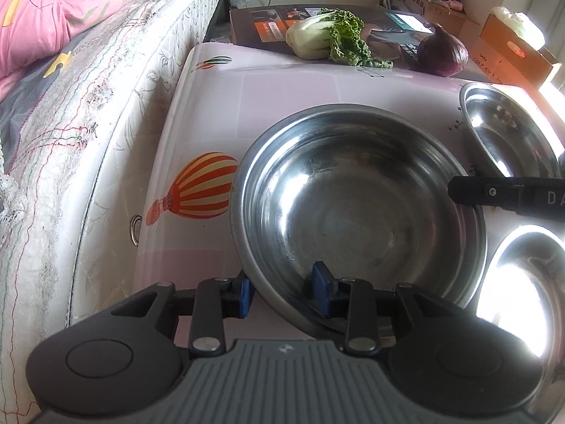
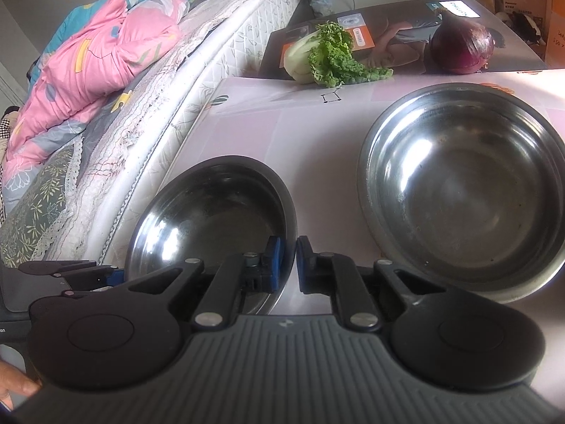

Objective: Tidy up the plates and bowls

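I am working over the pink balloon-printed bench, where the large round stainless-steel bowl is sitting with my left gripper straddling its near rim, jaws apart and not yet pinching. The smaller steel bowl is standing beside another wide steel bowl, and my right gripper is clamping its near rim with jaws closed. To nest it cleanly, I am judging I should lift level and lower it centred.
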The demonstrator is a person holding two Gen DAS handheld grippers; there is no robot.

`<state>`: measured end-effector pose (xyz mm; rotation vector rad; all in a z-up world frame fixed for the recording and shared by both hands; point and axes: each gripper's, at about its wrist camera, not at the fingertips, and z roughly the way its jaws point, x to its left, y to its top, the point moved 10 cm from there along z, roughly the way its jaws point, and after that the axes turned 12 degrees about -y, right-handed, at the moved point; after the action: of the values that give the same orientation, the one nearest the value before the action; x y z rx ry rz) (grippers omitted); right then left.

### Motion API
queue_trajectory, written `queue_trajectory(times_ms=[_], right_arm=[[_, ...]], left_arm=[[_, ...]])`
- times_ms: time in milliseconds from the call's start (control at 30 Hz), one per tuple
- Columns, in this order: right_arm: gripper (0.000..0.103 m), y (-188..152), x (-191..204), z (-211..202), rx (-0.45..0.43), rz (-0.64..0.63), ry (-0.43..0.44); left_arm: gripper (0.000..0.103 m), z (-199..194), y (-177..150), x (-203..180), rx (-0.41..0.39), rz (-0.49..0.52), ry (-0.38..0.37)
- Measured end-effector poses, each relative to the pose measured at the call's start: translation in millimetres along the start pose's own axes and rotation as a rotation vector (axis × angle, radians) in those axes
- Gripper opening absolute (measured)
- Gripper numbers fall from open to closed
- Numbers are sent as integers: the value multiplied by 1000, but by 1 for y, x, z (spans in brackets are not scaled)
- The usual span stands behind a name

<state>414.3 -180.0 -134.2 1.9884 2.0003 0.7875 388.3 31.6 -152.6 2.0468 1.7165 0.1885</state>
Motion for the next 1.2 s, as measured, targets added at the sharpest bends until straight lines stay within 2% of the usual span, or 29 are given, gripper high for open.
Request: queue_trajectory(times_ms=[567,1200], right_arm=[[9,3,-3,-14,-39,-18,-3],[9,9,-2,-32,-72,-26,1]], left_arm=[[36,-13,2,-13,-55,78,40],[36,-34,7,-21,-95,97,50]])
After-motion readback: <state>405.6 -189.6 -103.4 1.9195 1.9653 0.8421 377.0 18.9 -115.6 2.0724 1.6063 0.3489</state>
